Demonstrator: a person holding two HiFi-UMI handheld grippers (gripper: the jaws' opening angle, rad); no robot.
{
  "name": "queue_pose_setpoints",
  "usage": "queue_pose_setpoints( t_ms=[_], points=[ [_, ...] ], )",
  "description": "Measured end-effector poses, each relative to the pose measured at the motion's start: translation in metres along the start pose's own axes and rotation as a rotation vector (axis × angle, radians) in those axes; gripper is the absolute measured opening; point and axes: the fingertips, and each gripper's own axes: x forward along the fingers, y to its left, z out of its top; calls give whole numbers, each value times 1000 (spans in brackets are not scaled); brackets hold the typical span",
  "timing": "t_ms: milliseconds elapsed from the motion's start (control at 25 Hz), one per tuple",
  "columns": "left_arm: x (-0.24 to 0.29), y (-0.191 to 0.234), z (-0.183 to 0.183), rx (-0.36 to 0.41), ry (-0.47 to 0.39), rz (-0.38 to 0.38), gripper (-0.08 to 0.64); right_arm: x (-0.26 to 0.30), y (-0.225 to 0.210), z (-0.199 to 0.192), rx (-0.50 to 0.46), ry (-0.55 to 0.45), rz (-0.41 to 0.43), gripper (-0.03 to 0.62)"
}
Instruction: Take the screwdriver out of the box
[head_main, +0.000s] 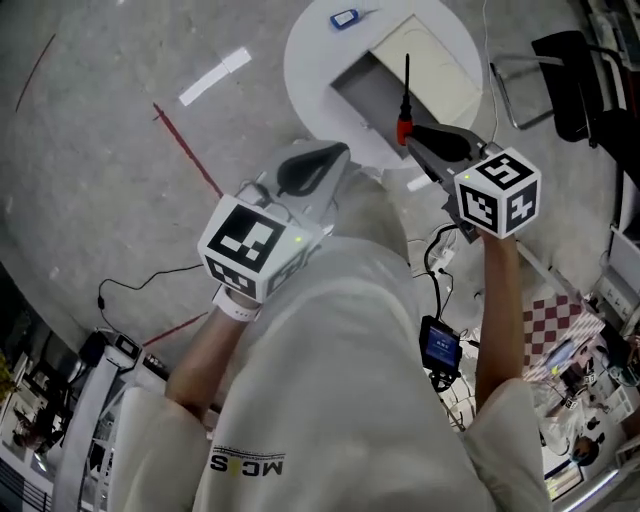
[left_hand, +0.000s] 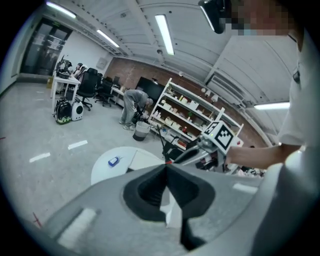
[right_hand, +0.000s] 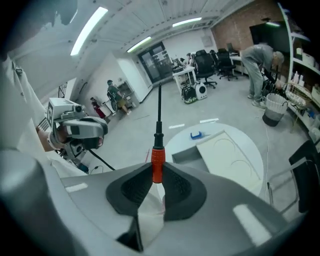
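Two ribbed black rubber pads of the right gripper (right_hand: 157, 172) are clamped on the ridged orange-red collar of a slim screwdriver (right_hand: 158, 125), whose thin black shank is held pointing out past the jaw tips. The screwdriver is held clear of the shallow grey box (head_main: 372, 95), out of its hollow. The left gripper (left_hand: 166, 169) is seen clenched, its smooth black pads pressed tip to tip with nothing caught between them. A white cube with black square markers (head_main: 498, 192) is carried on the right gripper. The box is set on a round white table (head_main: 300, 60), with a flat cream lid (head_main: 425, 60) folded open beside it. A small blue object (head_main: 344, 18) lies near the table's rim. Speckled grey floor (head_main: 100, 150) is seen around the table.
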Motion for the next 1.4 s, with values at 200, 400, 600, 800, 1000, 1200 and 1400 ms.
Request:
queue_pose_setpoints(
  t_ms=[200,400,600,800,1000,1200,1400],
  points=[
    [-17,-12,23,44,-29,0,0,-41,26,26,-13,-156,-40,58],
    [-31,-29,46,100,-69,-7,0,-81,45,41,-21,-287,-95,58],
    [-43,-41,65,157,-126,-2,0,-110,60,45,-24,-395,-148,58],
    [-49,-51,77,188,-162,-5,0,-139,69,48,-19,-513,-210,58],
    [-56,-55,94,227,-218,8,0,-167,76,53,-24,-648,-281,58],
    [-57,-63,101,266,-245,8,0,-186,83,52,-19,-742,-319,58],
    [-60,-71,103,303,-248,-7,0,-200,91,50,12,-808,-333,58]
  ],
)
